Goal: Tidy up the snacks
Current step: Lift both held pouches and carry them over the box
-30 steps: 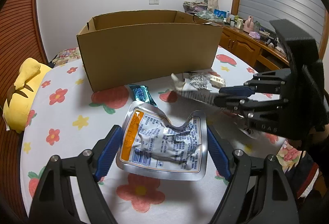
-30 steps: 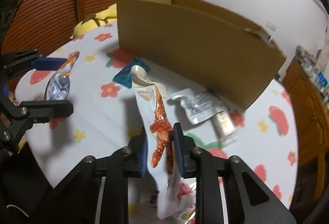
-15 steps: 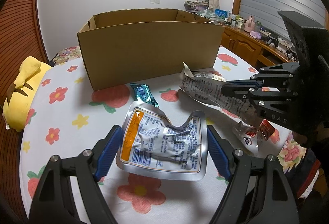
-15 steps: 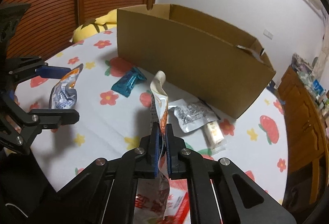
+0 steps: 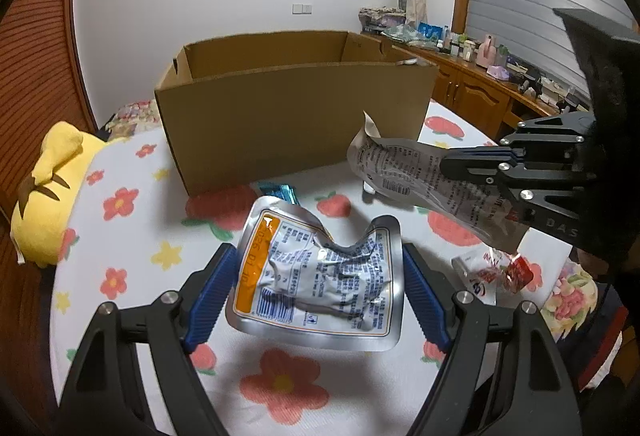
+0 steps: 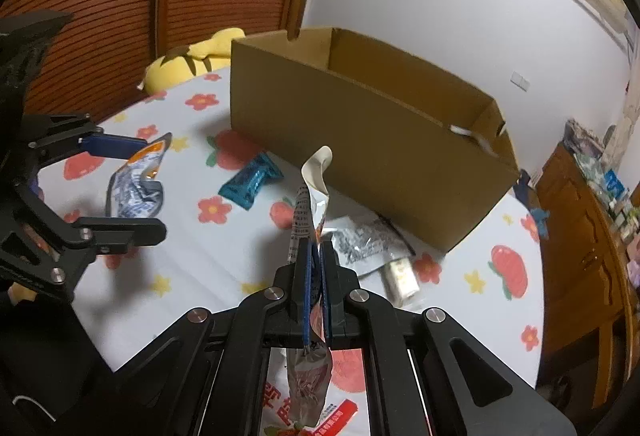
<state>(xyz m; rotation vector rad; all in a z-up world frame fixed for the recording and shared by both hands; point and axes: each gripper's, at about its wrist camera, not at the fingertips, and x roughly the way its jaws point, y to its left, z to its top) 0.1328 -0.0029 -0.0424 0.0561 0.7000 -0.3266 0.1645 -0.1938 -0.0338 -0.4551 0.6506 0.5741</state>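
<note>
My left gripper [image 5: 318,278] is shut on a crumpled silver snack pouch with an orange edge [image 5: 320,276], held above the flowered tablecloth; it also shows in the right wrist view [image 6: 134,182]. My right gripper [image 6: 316,268] is shut on a long white printed snack packet [image 6: 310,204], held edge-up above the table; the packet also shows in the left wrist view [image 5: 412,172]. An open cardboard box [image 5: 296,112] stands behind both, also in the right wrist view [image 6: 372,124].
A blue wrapped snack [image 6: 250,184], a silver packet [image 6: 368,242] and a small cream packet [image 6: 402,278] lie in front of the box. A red-and-white packet [image 5: 494,272] lies near the table's edge. A yellow plush [image 5: 50,192] sits at the left. A wooden cabinet [image 5: 480,92] stands at the right.
My right gripper has closed tight on the long packet, lifted it off the table and turned it edge-up. Both grippers have risen, showing more of the box's inside. The left still holds its pouch.
</note>
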